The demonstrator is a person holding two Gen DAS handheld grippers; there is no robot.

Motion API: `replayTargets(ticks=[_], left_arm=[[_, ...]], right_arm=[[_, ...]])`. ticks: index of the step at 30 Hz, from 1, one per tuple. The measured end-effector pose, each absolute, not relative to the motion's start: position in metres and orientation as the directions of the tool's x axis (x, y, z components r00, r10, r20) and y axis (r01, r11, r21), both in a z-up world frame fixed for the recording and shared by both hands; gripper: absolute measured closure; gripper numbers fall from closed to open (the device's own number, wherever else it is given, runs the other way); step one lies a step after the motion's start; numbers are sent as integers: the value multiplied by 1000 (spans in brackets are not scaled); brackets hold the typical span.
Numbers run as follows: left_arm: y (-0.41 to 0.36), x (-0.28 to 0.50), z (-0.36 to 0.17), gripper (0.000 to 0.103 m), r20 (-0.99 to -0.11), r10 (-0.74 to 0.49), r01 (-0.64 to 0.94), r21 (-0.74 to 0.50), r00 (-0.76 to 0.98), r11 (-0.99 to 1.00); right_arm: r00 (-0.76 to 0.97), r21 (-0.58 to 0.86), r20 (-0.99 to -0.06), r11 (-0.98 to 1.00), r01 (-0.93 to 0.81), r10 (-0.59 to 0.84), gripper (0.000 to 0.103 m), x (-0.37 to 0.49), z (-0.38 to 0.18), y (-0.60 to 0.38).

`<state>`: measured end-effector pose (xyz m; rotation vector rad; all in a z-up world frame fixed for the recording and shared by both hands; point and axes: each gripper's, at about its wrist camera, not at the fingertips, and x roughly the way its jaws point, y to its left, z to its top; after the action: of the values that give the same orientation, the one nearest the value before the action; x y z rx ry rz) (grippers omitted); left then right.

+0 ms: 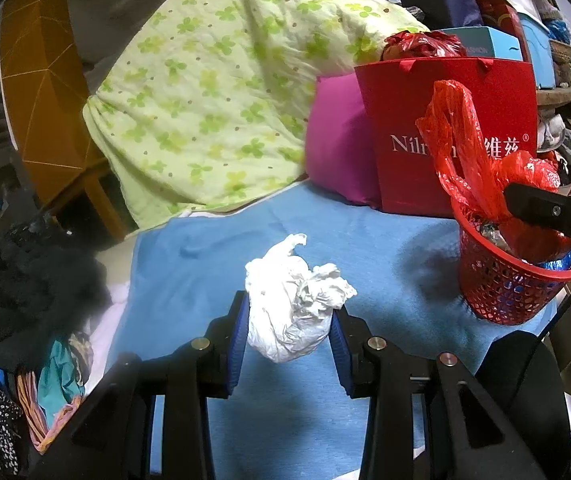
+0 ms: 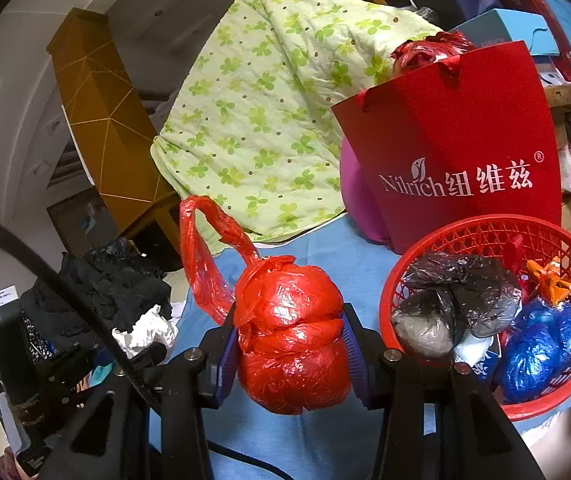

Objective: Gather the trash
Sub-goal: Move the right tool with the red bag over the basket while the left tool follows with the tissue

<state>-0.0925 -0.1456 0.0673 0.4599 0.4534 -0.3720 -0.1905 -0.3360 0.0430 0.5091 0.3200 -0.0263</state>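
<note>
My left gripper (image 1: 290,320) is shut on a crumpled white paper wad (image 1: 293,300) above the blue bedsheet (image 1: 189,256). My right gripper (image 2: 290,340) is shut on a tied red plastic trash bag (image 2: 291,332), held just left of the red mesh basket (image 2: 485,236). The basket holds black, blue, grey and orange bagged trash. In the left wrist view the basket (image 1: 497,284) stands at the right, with the red bag (image 1: 465,152) and a right gripper finger (image 1: 545,208) over it. The white wad also shows at the left in the right wrist view (image 2: 145,330).
A red Nilrich paper bag (image 2: 457,140) and magenta pillow (image 1: 337,140) stand behind the basket. A green clover quilt (image 1: 213,92) lies at the back. Dark clothes (image 1: 29,280) pile at the left bed edge. A brown cabinet (image 1: 45,80) stands beyond.
</note>
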Motion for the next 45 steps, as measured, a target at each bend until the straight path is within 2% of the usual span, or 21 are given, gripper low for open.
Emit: replayTargets(ticks=[45], left_arm=[[-199,-112,65,63,-509,-288,513,381,811,769]], right_arm=[[963,534,-270,829,163,-15,54,-229,43,-380]])
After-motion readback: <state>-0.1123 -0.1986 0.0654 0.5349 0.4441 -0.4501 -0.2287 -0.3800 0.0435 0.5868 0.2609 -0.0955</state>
